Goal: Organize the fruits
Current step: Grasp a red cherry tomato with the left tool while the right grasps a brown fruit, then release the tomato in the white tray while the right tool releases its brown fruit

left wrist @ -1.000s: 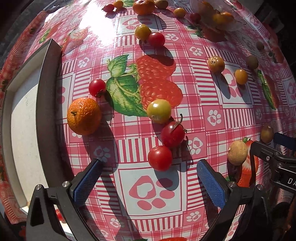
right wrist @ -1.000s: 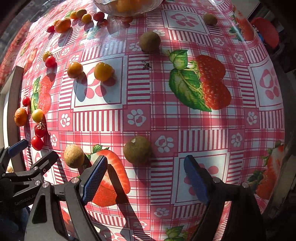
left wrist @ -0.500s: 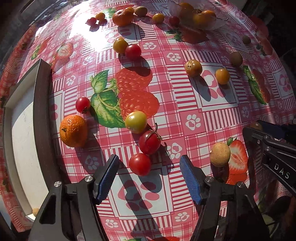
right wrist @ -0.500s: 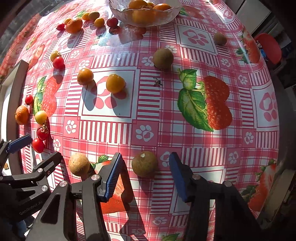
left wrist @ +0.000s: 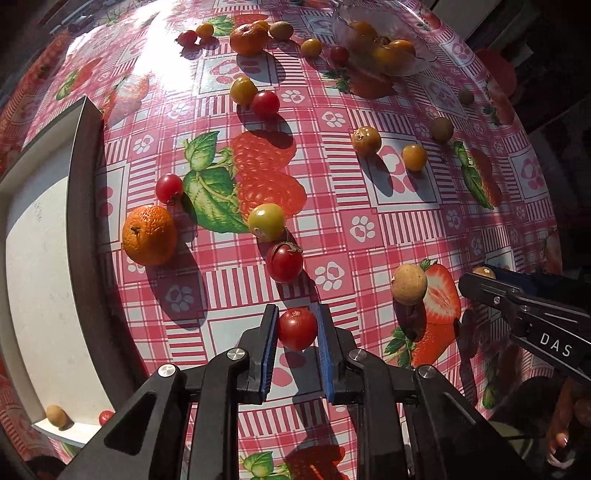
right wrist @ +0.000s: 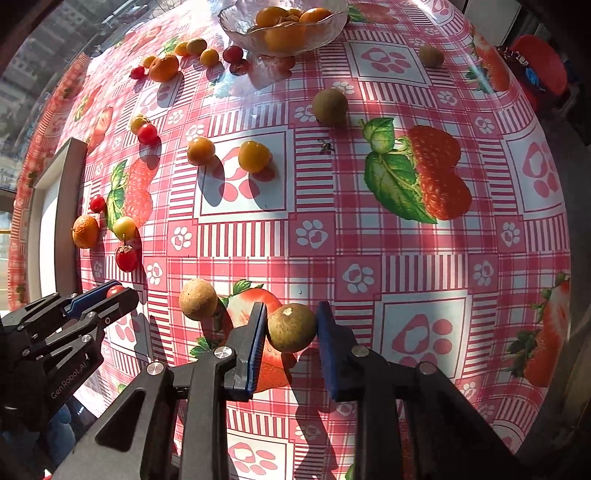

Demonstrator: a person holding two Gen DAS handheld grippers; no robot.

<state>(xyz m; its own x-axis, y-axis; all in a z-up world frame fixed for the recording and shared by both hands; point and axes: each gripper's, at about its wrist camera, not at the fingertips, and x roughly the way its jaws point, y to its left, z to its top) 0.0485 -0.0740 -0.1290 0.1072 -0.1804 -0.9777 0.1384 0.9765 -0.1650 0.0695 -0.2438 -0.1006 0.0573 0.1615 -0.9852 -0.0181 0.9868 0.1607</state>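
My left gripper [left wrist: 296, 325] is shut on a red cherry tomato [left wrist: 297, 328], low over the red checked tablecloth; it also shows in the right wrist view [right wrist: 110, 293]. My right gripper [right wrist: 290, 326] is shut on a brown longan [right wrist: 291, 327]. A second tan longan [right wrist: 198, 299] lies just left of it. A mandarin [left wrist: 149, 235], a yellow-green tomato [left wrist: 266, 221] and a stemmed red tomato [left wrist: 285, 261] lie ahead of my left gripper.
A white tray [left wrist: 37, 280] with a dark rim lies at the left and holds two small fruits [left wrist: 56, 415]. A glass bowl [right wrist: 282, 26] of orange fruit stands at the far side. Several small tomatoes and longans are scattered across the cloth.
Both grippers have closed from wide open. The left one moved forward around the red cherry tomato and gripped it. The right one closed on the brown longan.
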